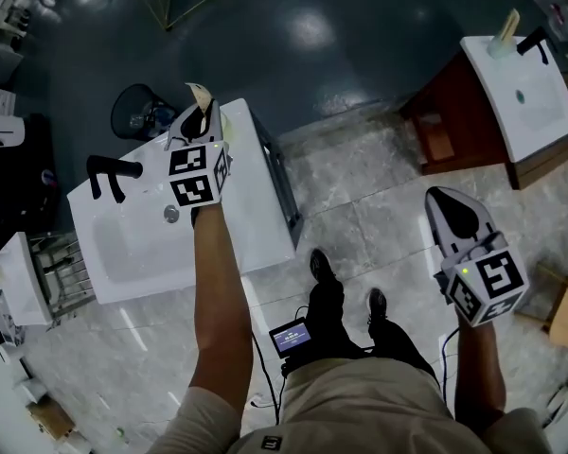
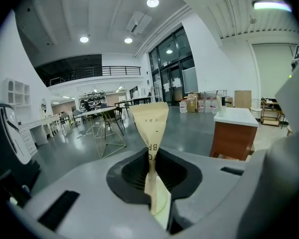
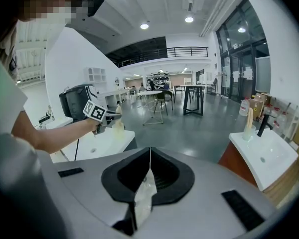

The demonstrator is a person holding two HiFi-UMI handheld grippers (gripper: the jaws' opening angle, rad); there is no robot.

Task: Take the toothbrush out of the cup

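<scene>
1. Pinching the toothbrush point(image 2: 150, 126), the left gripper point(image 2: 153, 158) had its jaws closed flat on the paper-wrapped stem. The printed card end stood clear above the tips.
2. We read the toothbrush's long axis as close to upright and crossing the jaws, so we judged that the way out of the cup point(image 3: 118, 128) lay straight up along that axis.
3. The cup stood on the white sink counter point(image 1: 256, 211), just beside and below the left gripper. We could not tell whether the toothbrush's lower end was inside it.
4. The right gripper point(image 3: 149, 156) hung well apart over the tiled floor, with its jaws pressed together and nothing held. The left hand was plainly the nearer one.
</scene>
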